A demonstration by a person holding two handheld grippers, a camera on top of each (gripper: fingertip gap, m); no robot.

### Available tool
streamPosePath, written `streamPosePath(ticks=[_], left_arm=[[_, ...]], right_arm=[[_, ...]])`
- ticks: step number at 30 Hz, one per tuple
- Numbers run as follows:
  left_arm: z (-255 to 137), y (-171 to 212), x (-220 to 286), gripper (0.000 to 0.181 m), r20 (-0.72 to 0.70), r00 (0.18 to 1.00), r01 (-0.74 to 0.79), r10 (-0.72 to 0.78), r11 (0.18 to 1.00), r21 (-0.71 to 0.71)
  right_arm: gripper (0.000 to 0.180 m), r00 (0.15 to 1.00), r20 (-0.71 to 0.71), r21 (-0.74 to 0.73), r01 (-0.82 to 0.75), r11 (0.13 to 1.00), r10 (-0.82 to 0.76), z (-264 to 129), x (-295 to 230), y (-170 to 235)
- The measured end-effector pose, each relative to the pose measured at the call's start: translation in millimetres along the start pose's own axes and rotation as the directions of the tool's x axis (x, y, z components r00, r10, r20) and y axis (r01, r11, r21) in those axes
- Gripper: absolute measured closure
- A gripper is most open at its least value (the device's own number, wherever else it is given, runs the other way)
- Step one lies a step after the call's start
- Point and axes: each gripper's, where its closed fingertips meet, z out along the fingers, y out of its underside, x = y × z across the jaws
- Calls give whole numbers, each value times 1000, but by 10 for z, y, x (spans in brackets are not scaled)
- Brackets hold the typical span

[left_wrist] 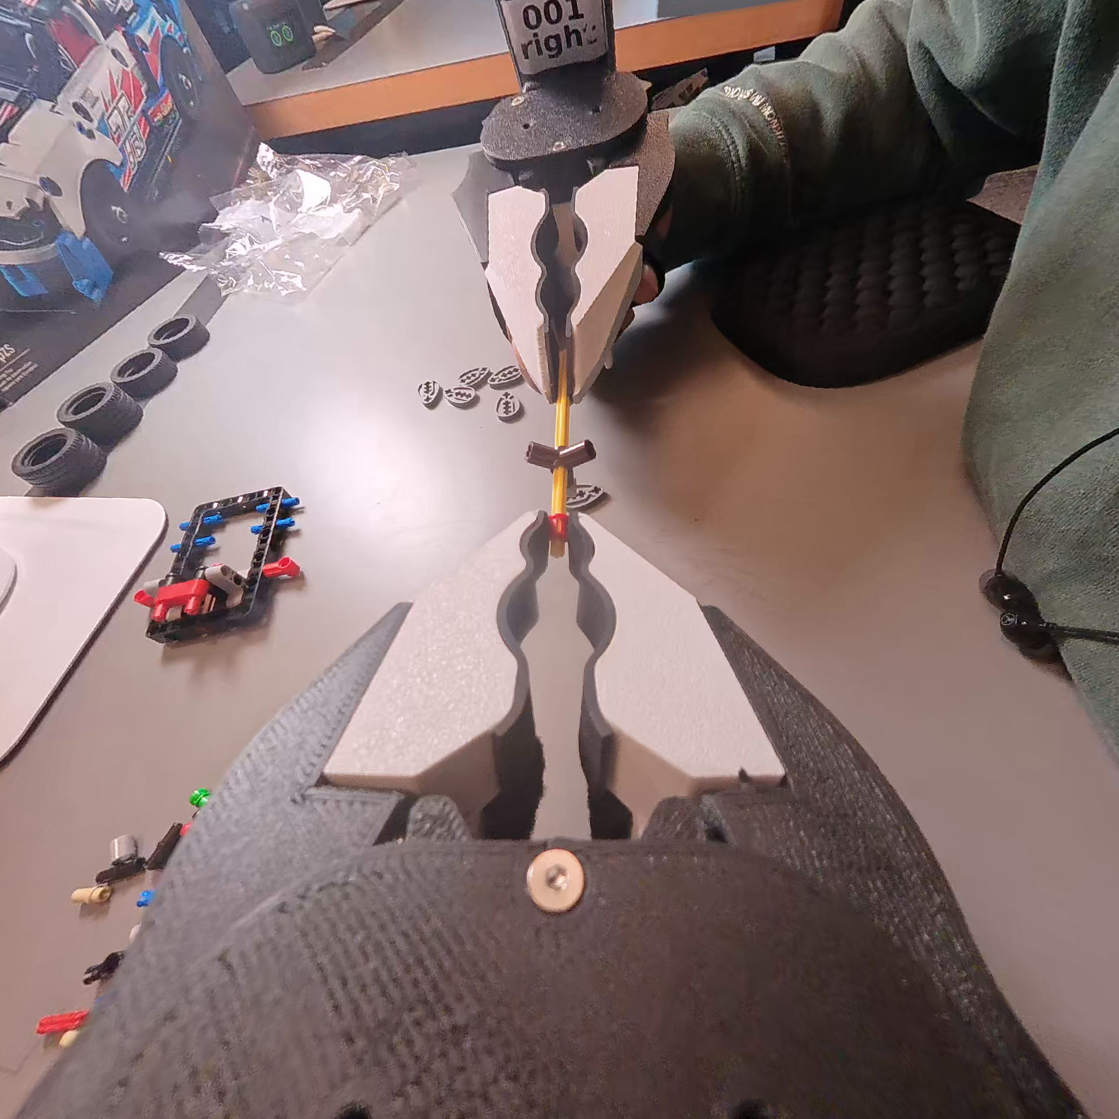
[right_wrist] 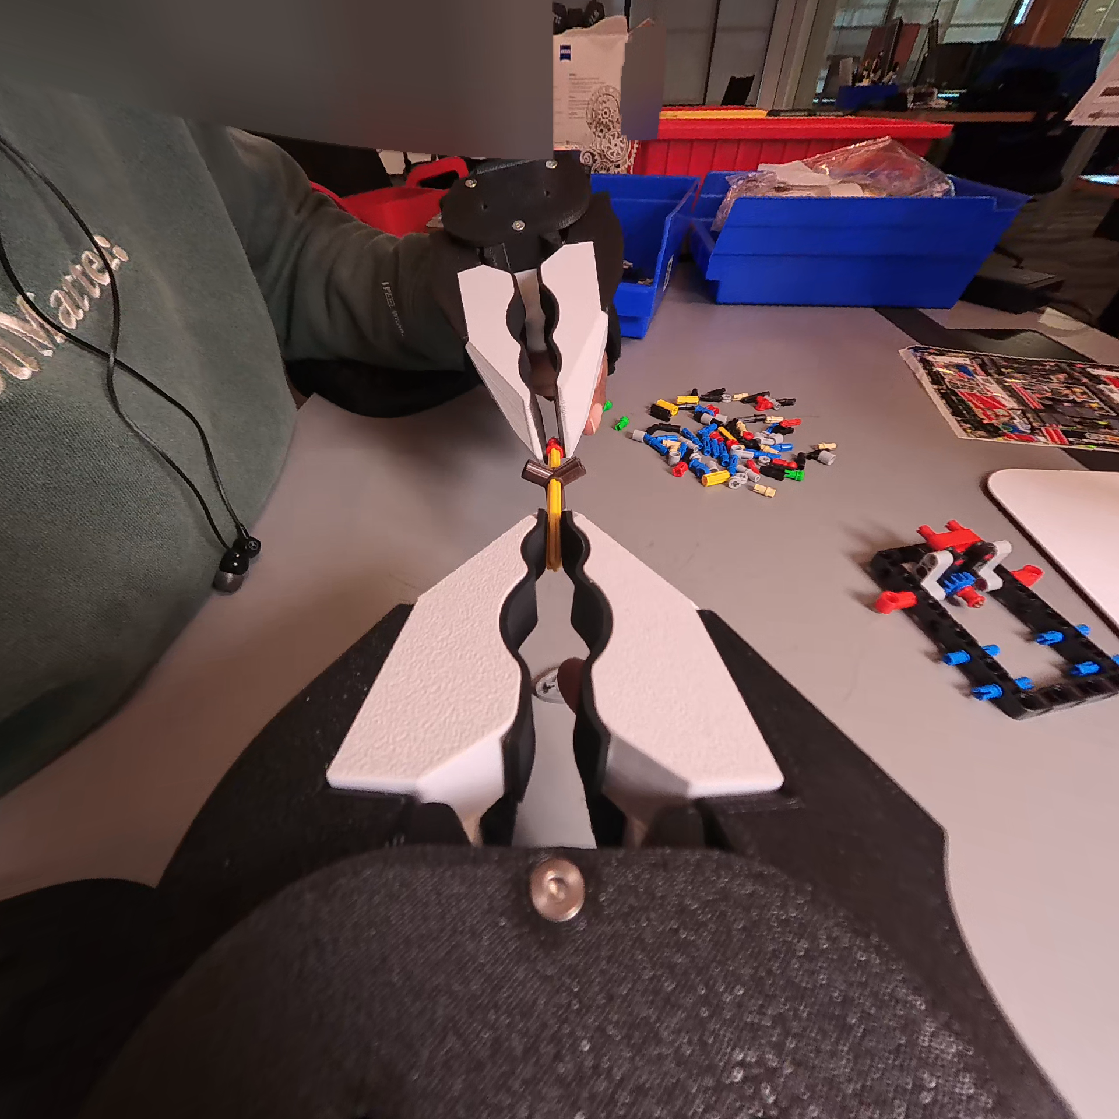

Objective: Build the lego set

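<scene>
**Two grippers, one yellow axle between them**

Closest to the lens, the left gripper (left_wrist: 557, 525) was clenched on a small red bush (left_wrist: 557, 524) threaded on the near end of a yellow axle (left_wrist: 561, 451). At 12 o'clock from it, the right gripper (left_wrist: 560, 387) was clenched on the axle's far end, so the rod ran straight between the two tips above the grey table (left_wrist: 757, 514). A dark brown angled connector (left_wrist: 560, 454) sat on the axle between them, touching neither gripper. How deep the axle reached inside either jaw could not be made out.

In the right wrist view the same axle (right_wrist: 553, 533) ran from the right gripper (right_wrist: 553, 521) up to the left gripper (right_wrist: 553, 449), with the connector (right_wrist: 553, 471) just short of the left tips.

At 9 o'clock of the left gripper lay a black frame assembly (left_wrist: 227, 572) with blue pins and red parts. Four black tyres (left_wrist: 109, 402) lined up at 10 o'clock, partly cut by the frame edge. Crumpled clear bags (left_wrist: 290, 224) lay at 11 o'clock beside the set's box (left_wrist: 91, 151), itself cropped. Small oval grey pieces (left_wrist: 469, 390) lay near the right gripper's tips.

A loose pile of small parts (right_wrist: 726, 445) lay at 1 o'clock of the right gripper. Blue bins (right_wrist: 848, 242) stood at 1 o'clock; one held a clear bag, its contents unclear. A red bin (right_wrist: 787, 142) stood behind, its inside hidden.
</scene>
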Motion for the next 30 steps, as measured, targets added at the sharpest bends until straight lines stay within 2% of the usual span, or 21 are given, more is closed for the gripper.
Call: streamPosePath(ticks=[30], left_arm=[[12,-15,46,176,-23,999,-24,24,1000,-5]], right_arm=[[177,1000,20,-22,13,1000,-13,30,-39,1]])
